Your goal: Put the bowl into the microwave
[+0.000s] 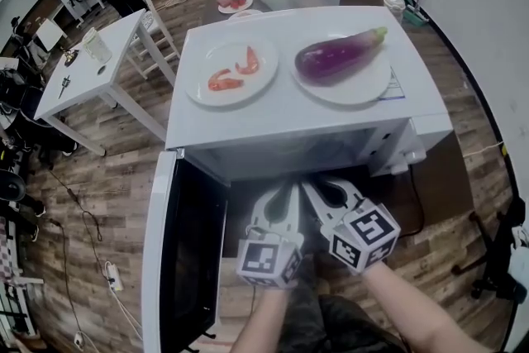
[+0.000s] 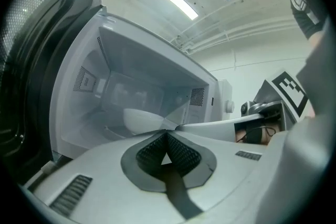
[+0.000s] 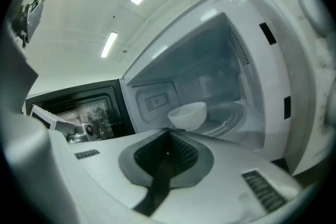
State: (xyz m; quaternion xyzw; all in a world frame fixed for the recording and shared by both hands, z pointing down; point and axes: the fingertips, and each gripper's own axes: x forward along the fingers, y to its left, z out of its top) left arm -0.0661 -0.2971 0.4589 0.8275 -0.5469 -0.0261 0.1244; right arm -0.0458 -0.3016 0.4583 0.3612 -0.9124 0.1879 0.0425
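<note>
Now the white bowl [image 3: 187, 114] sits upright on the round glass tray [image 3: 233, 115] inside the open microwave [image 1: 285, 118], whose door [image 1: 178, 260] is swung wide to the left. Both tools hover side by side just in front of the opening, clear of the bowl: the left gripper [image 2: 167, 132] has its fingers pressed together on nothing, and so does the right gripper [image 3: 168, 132]. On top of the microwave lie a plate [image 1: 235, 99] of shrimp [image 1: 234, 72] and, beside it, a second plate [image 1: 359, 87] with a purple eggplant [image 1: 337, 55].
</note>
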